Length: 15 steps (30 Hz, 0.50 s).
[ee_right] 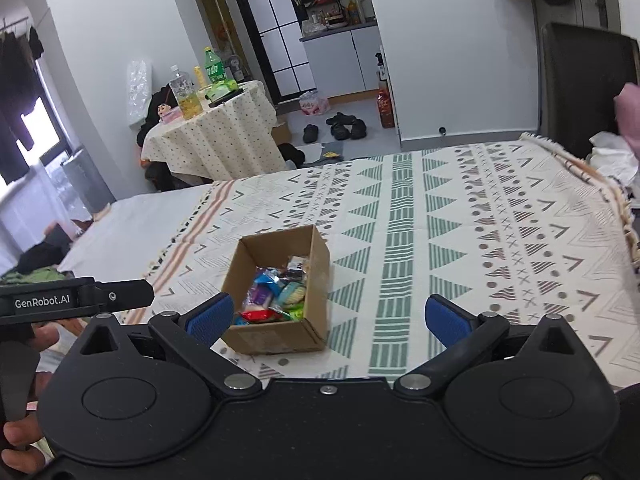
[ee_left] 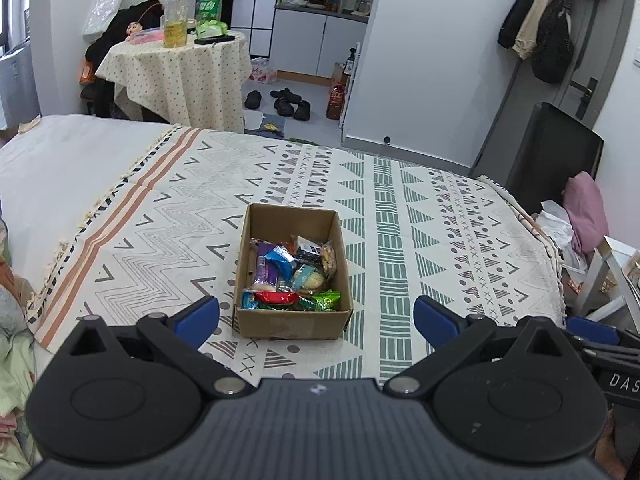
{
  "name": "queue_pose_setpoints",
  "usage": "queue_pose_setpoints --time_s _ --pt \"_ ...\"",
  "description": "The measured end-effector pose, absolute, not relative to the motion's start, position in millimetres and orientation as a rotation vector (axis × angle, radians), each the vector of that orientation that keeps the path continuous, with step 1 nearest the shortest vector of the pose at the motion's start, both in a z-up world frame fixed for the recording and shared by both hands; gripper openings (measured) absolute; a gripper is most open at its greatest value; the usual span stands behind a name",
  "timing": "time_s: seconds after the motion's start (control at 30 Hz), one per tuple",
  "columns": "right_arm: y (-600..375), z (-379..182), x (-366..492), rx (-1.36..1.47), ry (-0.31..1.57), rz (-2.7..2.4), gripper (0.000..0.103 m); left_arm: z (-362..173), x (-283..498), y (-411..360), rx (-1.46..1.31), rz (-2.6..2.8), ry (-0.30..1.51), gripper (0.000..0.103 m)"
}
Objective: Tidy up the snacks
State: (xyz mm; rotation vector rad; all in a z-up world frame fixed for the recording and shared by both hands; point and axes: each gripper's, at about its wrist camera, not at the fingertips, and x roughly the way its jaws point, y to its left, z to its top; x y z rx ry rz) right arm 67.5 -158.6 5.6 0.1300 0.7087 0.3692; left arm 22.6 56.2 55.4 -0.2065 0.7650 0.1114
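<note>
A small open cardboard box stands on the patterned cloth and holds several wrapped snacks; it also shows in the right wrist view with the snacks inside. My left gripper is open and empty, just in front of the box, its blue pads either side of the box's near wall. My right gripper is open and empty, near the box's front right corner; its left pad is beside the box's left front corner.
The patterned cloth covers a bed, with a white sheet to the left. Beyond the bed are a round table with bottles, shoes on the floor and a dark chair at right. The left gripper's body shows at the left of the right wrist view.
</note>
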Motion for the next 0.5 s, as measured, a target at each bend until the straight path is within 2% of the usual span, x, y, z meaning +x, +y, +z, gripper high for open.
queue_pose_setpoints --time_s 0.5 --pt "-182 2 41 0.128 0.705 0.33 0.103 51 1 49 -0.125 0.114 0.752 0.103"
